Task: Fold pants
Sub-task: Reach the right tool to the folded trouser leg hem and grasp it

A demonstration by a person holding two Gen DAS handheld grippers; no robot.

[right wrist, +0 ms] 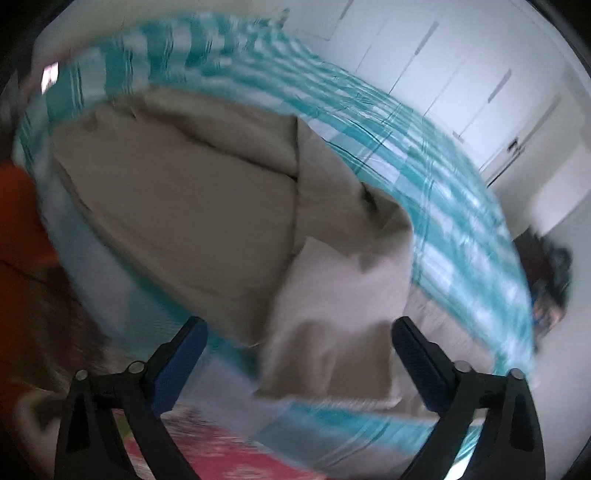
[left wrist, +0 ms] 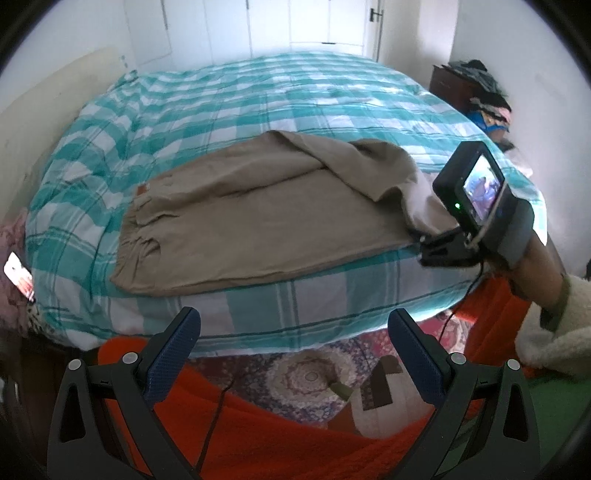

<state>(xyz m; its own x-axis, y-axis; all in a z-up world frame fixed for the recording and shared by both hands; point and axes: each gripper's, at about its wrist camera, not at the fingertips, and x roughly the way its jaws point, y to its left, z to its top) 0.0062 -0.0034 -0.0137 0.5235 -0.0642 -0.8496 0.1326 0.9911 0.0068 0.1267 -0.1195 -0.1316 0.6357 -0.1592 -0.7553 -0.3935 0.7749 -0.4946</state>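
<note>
The pants (left wrist: 240, 225) lie on the bed (left wrist: 258, 99), legs half doubled. My left gripper (left wrist: 291, 354) waits wide open and empty; my right gripper (right wrist: 299, 354), also open, should pinch the hem (right wrist: 332, 369) squarely.

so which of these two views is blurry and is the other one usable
Right wrist view: heavy motion smear across the tan pants and checked bedspread, though the fingers stay sharp. Left wrist view: sharp and usable, pants crisp, with only fisheye bending of the bedspread and washed-out white wardrobe doors.
</note>
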